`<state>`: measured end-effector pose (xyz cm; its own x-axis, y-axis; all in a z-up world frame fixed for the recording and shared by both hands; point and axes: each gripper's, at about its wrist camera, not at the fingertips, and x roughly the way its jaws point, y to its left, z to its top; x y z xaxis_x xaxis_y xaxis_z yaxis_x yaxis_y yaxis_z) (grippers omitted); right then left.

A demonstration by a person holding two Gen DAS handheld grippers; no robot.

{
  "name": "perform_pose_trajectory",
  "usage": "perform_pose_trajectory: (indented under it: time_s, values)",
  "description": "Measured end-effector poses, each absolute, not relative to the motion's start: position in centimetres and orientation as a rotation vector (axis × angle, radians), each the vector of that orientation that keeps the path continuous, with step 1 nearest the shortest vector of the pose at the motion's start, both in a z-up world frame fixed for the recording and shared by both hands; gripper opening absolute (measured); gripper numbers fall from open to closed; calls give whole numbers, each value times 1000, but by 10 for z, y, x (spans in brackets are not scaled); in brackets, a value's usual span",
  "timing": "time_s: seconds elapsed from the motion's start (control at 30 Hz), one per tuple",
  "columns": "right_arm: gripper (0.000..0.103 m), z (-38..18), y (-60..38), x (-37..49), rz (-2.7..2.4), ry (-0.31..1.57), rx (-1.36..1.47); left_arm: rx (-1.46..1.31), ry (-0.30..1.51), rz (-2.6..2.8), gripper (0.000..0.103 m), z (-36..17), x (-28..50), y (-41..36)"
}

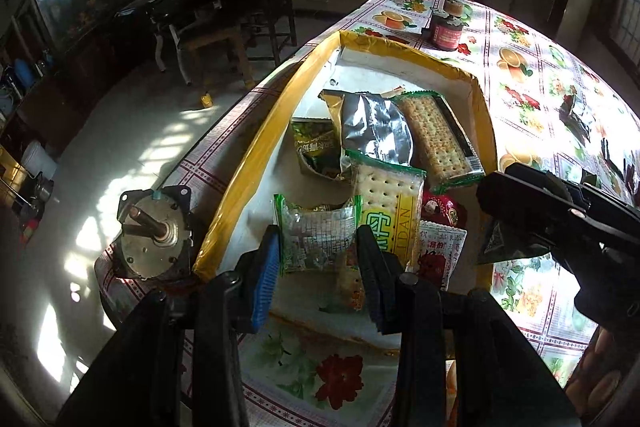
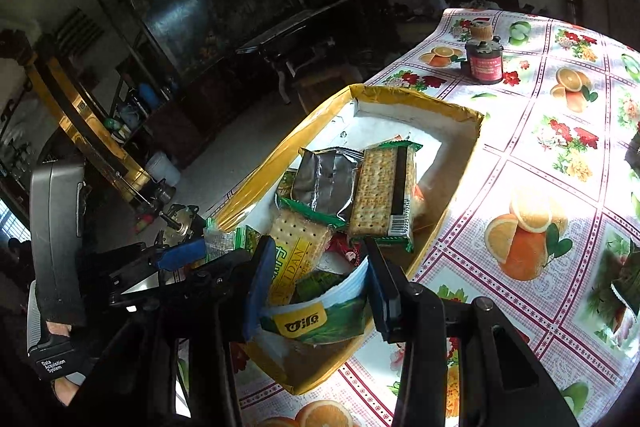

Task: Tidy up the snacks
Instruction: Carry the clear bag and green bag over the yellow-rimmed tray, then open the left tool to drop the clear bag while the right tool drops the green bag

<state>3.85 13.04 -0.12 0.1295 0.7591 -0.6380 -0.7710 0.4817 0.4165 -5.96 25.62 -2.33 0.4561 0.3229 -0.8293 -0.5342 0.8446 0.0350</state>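
Observation:
A shallow box (image 1: 256, 155) with yellow-taped walls and a white floor sits on the flowered tablecloth, with cracker packs (image 1: 436, 139), a silver packet (image 1: 372, 127) and a red packet (image 1: 440, 211) piled in it. My left gripper (image 1: 318, 239) hangs over the box's near end, shut on a clear green-edged packet (image 1: 316, 239). In the right wrist view my right gripper (image 2: 320, 259) is shut on a green, white and yellow packet (image 2: 316, 323) above the box's near corner (image 2: 304, 383). The left gripper (image 2: 200, 251) shows there at the left, with its packet (image 2: 220, 239).
A metal motor (image 1: 152, 227) stands at the table's corner beside the box. A dark jar (image 1: 446, 31) stands beyond the box's far end. More packets (image 1: 576, 119) lie on the cloth to the right. The table edge drops to the floor on the left.

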Motion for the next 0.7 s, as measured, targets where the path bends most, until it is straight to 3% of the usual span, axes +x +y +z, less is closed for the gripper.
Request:
perform_pose_trajectory:
  time_s: [0.4, 0.7]
  values:
    - [44, -22, 161, 58, 1094, 972, -35, -265, 980, 538, 41, -31, -47, 268]
    - [49, -19, 153, 66, 1077, 982, 4, -269, 987, 525, 55, -30, -43, 269]
